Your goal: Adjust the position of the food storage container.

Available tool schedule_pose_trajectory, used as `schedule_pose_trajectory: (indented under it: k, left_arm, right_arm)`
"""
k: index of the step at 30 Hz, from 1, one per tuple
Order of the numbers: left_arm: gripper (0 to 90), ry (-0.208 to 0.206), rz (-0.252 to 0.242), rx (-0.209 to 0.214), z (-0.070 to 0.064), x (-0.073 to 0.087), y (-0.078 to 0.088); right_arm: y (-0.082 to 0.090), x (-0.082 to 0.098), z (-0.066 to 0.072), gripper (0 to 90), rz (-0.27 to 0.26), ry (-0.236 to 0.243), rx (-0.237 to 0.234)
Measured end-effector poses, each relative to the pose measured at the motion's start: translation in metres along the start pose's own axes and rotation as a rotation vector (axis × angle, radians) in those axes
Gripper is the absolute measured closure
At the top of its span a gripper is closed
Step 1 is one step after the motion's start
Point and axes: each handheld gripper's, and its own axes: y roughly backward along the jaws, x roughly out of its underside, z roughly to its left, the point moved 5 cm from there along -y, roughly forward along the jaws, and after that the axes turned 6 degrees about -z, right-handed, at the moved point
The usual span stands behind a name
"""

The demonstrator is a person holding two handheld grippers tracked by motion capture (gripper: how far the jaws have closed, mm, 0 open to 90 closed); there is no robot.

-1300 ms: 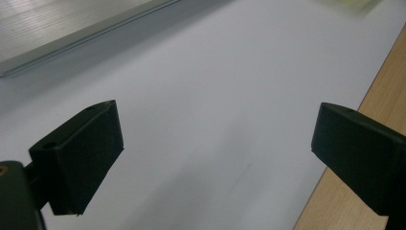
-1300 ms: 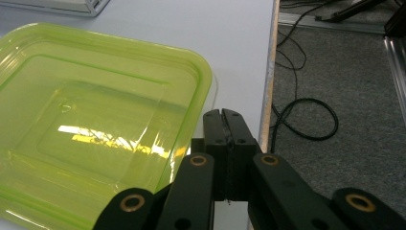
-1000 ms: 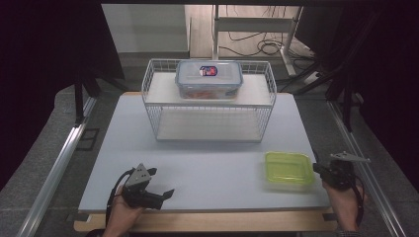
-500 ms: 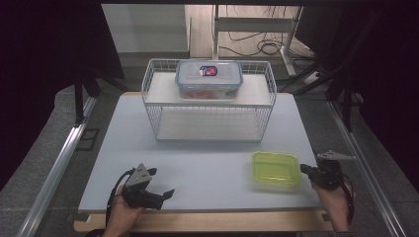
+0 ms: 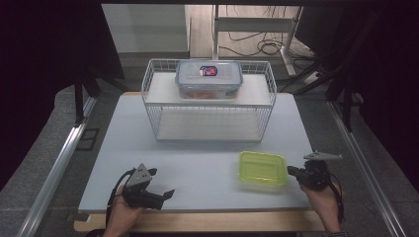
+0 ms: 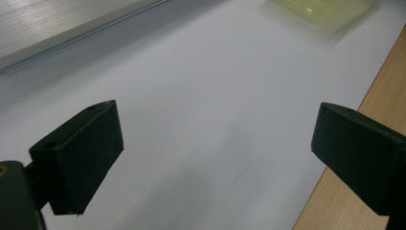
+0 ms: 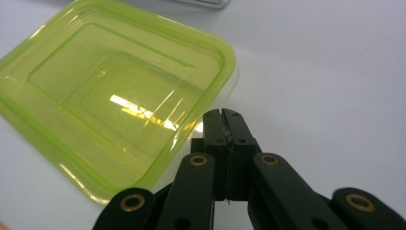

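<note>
The green box point(image 5: 263, 168) lies flat on the table point(image 5: 197, 158) near its front right corner, the right gripper point(image 5: 295, 172) touches the box's right side with its jaws pressed together, and the left gripper point(image 5: 163, 187) rests near the front left corner with its jaws wide apart.

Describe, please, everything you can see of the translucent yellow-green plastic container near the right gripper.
The translucent yellow-green plastic container is a shallow rectangular tray with rounded corners, a raised rim and stepped concentric ridges in its base. It looks glossy, reflects a light, and appears empty. It lies flat on the white table top, in front of the wire basket and apart from it. The shut right gripper has its closed tips right at the container's right edge; whether they pinch the rim cannot be told.
</note>
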Motion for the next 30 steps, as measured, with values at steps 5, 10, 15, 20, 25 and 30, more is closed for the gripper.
schedule_pose_trajectory:
  k: [5, 10, 15, 20, 25, 30]
  left_arm:
    - [3.8, -0.001, 0.003, 0.0, 0.0, 0.0, 0.0]
    - [3.8, -0.001, 0.005, 0.002, -0.001, 0.001, -0.001]
    - [3.9, -0.001, 0.005, 0.003, -0.001, 0.0, -0.002]
    - [4.1, 0.0, 0.006, 0.003, -0.001, 0.001, -0.002]
    - [4.1, -0.002, 0.009, 0.005, -0.001, 0.001, -0.002]
    - [4.1, -0.003, 0.01, 0.005, -0.001, 0.001, -0.003]
  right_arm:
    - [-0.005, -0.003, 0.012, 89.1, 0.006, 0.021, -0.024]
    - [-0.012, -0.005, 0.023, 89.2, 0.011, 0.034, -0.05]
    - [-0.017, -0.008, 0.032, 89.1, 0.014, 0.044, -0.066]
    - [-0.023, -0.01, 0.042, 89.2, 0.014, 0.056, -0.089]
    - [-0.03, -0.013, 0.054, 89.2, 0.013, 0.069, -0.108]
    - [-0.037, -0.017, 0.065, 89.2, 0.009, 0.087, -0.124]
